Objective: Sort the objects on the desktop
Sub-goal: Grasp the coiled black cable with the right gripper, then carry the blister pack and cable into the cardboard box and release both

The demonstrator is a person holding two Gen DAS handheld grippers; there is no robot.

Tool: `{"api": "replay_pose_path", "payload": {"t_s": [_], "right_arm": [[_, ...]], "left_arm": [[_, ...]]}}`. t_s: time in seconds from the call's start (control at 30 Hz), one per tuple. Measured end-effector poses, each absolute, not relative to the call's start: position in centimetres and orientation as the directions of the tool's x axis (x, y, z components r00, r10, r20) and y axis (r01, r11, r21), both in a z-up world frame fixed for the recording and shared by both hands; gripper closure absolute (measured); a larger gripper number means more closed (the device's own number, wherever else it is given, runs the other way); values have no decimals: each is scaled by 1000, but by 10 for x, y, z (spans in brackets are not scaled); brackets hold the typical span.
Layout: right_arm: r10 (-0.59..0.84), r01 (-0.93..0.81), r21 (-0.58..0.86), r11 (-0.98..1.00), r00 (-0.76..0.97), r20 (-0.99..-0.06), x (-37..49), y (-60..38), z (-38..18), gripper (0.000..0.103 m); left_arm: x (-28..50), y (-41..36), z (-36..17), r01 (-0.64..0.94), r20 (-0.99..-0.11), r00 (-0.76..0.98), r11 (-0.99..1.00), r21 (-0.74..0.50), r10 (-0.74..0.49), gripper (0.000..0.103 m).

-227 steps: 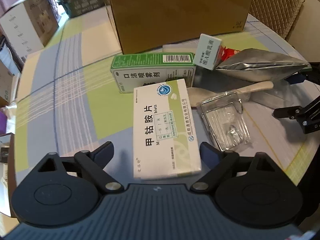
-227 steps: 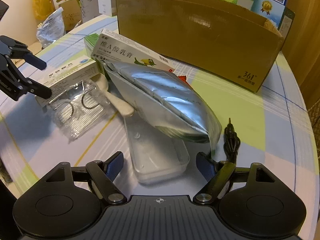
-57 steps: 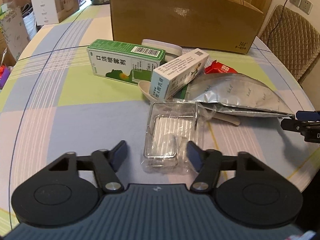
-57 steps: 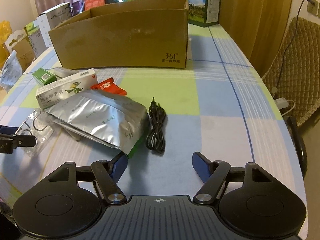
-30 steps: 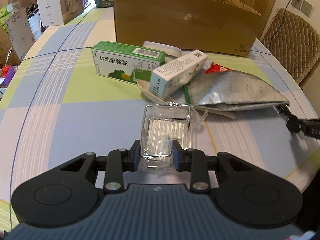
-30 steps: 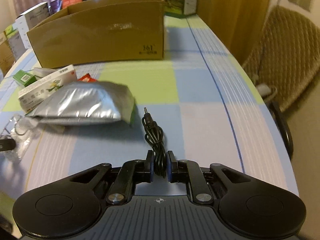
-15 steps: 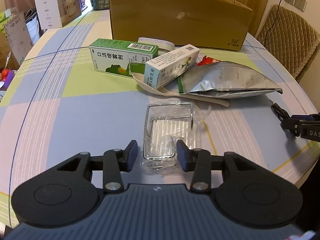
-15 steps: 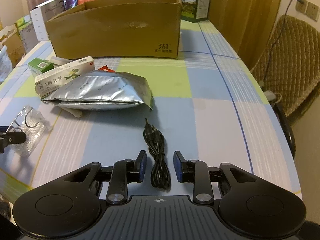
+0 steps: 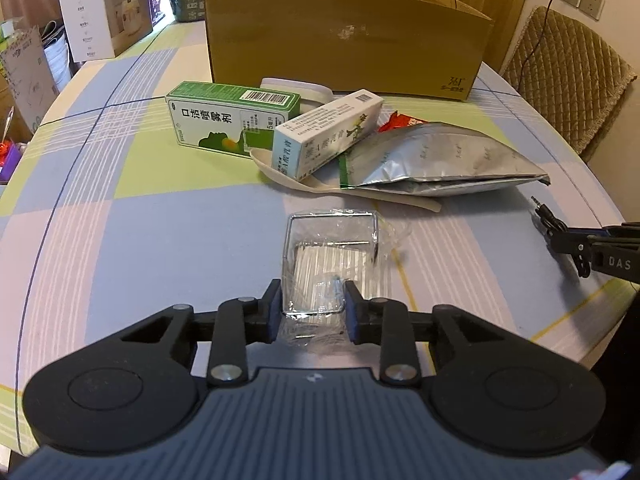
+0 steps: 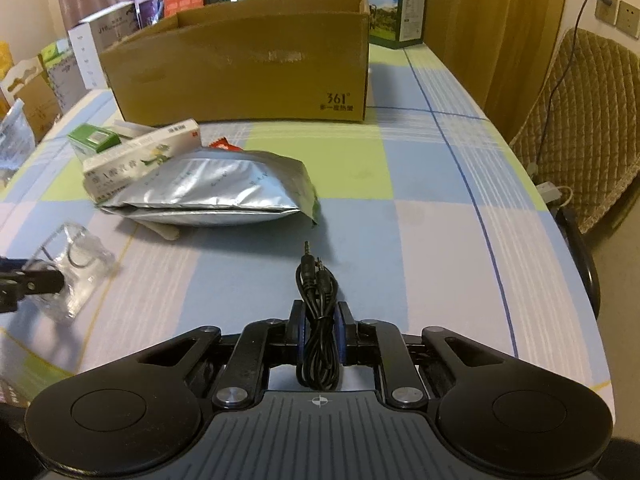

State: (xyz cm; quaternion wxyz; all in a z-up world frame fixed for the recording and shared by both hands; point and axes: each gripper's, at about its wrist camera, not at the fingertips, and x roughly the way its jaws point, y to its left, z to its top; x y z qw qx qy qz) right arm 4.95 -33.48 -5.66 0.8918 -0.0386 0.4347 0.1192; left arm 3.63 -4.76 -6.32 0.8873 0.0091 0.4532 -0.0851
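A: What does the left claw [image 9: 313,309] hold?
B: It is clamped on the clear plastic packet [image 9: 330,258], a crinkled transparent bag with a wire frame inside, lying on the checked table [image 9: 152,236].

A: And beyond it?
B: A green box [image 9: 232,118], a white box [image 9: 326,134] lying across a spoon [image 9: 344,190], a silver foil pouch [image 9: 436,158], and a cardboard box [image 9: 344,46] behind.

A: The right claw [image 10: 320,330]?
B: Closed on the black audio cable [image 10: 316,320], a coiled bundle with both plugs pointing forward.
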Motion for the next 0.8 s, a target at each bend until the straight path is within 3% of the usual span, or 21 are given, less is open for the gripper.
{"api": "replay_pose_path", "payload": {"t_s": [0.37,0.8], "right_arm": [[222,-264,67,962,615,-756,25,-331,-30,92],[280,-295,98,951,676,-682,39,-322,21,92]], "left_arm": [[19,-51,-43,152,-791,591,985,-84,-159,77],[41,-60,15,161,-714,676,982,-100,-183,77]]}}
